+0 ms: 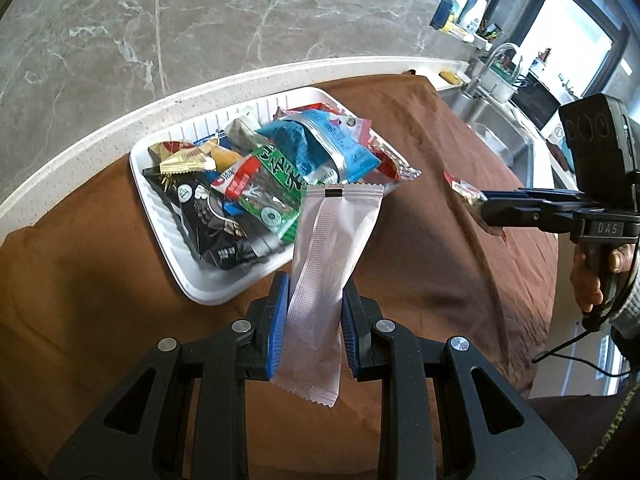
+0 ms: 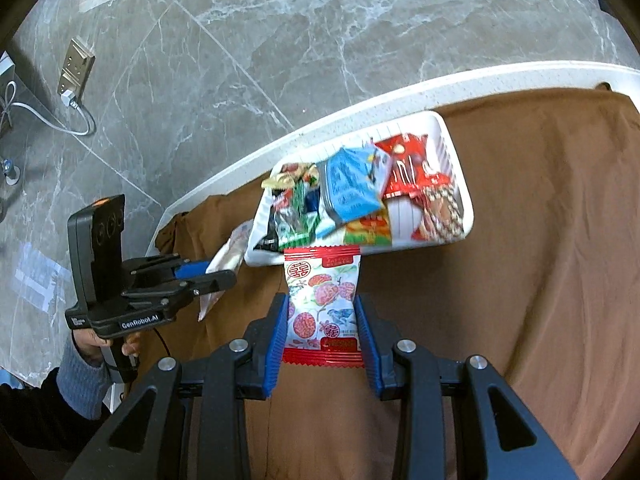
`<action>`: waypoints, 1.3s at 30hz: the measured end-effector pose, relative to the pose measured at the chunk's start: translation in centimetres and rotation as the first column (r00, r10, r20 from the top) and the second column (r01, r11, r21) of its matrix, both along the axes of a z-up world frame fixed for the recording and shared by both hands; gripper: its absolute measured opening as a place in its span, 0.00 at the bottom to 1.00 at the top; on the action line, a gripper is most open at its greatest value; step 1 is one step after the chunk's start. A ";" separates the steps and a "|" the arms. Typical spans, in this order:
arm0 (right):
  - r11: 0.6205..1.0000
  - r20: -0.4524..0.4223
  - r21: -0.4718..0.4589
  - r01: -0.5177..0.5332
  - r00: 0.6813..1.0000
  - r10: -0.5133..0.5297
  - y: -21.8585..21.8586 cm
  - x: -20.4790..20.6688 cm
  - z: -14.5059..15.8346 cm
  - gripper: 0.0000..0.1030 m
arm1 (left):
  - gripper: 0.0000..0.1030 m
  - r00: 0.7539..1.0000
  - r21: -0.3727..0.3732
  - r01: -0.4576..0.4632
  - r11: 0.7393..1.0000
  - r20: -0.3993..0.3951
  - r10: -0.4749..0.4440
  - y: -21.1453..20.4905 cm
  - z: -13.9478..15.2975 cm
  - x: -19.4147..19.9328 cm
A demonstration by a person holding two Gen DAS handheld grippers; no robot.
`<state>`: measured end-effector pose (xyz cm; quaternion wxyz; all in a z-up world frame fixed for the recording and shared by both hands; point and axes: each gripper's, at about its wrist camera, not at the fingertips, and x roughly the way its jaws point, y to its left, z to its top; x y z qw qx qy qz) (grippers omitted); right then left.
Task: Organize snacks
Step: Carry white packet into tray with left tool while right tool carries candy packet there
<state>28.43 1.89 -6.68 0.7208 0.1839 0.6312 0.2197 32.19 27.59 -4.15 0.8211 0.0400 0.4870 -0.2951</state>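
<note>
**Mia:** Left wrist view shows the tray [image 1: 208,292] on the brown cloth [image 1: 100,280], and it is full of snacks. That looks like most of the job done.

**Ben:** What is left, then?

**Mia:** Two packs, as far as the pictures show. The left gripper [image 1: 314,320] holds a white pack [image 1: 332,248]. The right gripper [image 2: 322,320] holds a red pack [image 2: 324,304] with round fruit drawn on it. Both packs are up in the air, near the front edge of the tray, not in it yet.

**Ben:** Are the jaws wide open?

**Mia:** No. On the left, the blue pads [image 1: 276,328] press on both sides of the white pack, low down. The top of the pack leans toward the tray. On the right, the pads are a bit apart and squeeze the sides of the red pack. Its top edge is just by the tray rim.

**Ben:** Is any snack left on the cloth?

**Mia:** None that these two views show. Some cloth is hidden behind the grippers, though.

**Ben:** So what comes next?

**Mia:** Probably both packs go over the rim and get let go. The pile is high, so one could slide off.
</note>
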 end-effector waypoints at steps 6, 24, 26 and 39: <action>1.000 0.017 0.003 -0.002 1.000 0.002 0.7 2.4 -0.6 0.35 | 0.22 1.000 -0.003 -0.030 1.000 0.003 0.031 0.1 0.1 1.3; 0.999 0.051 -0.033 0.009 0.999 -0.007 2.2 10.1 -4.4 0.35 | 0.22 0.982 -0.053 -0.188 0.981 -0.042 0.186 1.2 -0.4 8.4; 0.999 0.049 -0.037 0.011 0.999 -0.010 2.3 10.8 -5.0 0.35 | 0.22 0.978 -0.053 -0.204 0.977 -0.048 0.202 1.3 -0.6 9.3; 0.996 0.031 -0.089 -0.019 0.999 0.021 3.6 14.1 -8.5 0.36 | 0.22 0.963 -0.027 -0.262 0.965 -0.067 0.260 0.5 -2.4 13.5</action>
